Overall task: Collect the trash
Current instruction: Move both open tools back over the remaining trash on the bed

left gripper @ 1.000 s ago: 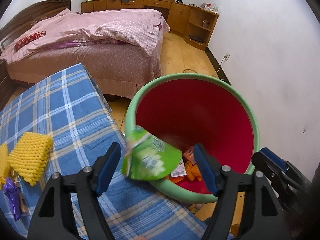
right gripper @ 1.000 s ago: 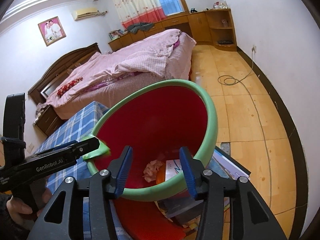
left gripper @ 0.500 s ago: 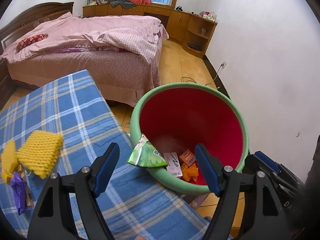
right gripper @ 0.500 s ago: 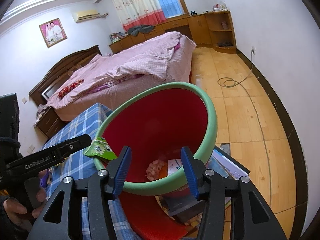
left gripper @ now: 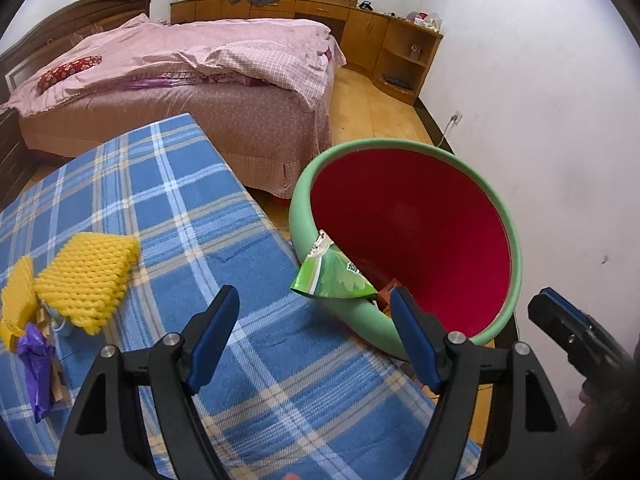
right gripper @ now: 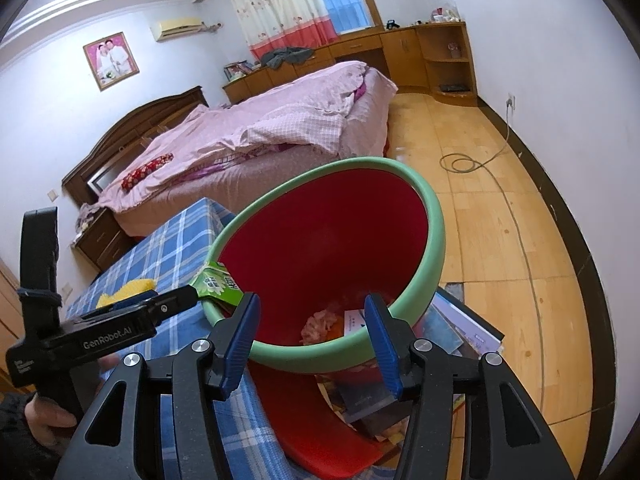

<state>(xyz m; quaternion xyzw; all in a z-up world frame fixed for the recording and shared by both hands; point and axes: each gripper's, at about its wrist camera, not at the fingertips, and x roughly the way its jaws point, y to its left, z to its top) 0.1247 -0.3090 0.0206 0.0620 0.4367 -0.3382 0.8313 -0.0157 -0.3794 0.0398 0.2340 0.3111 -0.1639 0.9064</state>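
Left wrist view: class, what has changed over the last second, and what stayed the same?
The green snack wrapper, loose between the open left gripper's jaws earlier, now hangs on the green-rimmed red bin's edge. That gripper has backed away, still open. Bin and yellow foam net unchanged.

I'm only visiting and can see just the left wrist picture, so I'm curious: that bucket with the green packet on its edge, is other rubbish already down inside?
Observer: Yes. The right wrist view looks into the bin, where a crumpled pinkish wad lies at the bottom beside a white card.
Operator: Why does the bucket lean like that?
Observer: It appears to be propped up. A stack of books lies under its low side.
Operator: And who carries this camera?
Observer: A person does. A hand grips the handle of the left gripper, at the lower left of the right wrist view.
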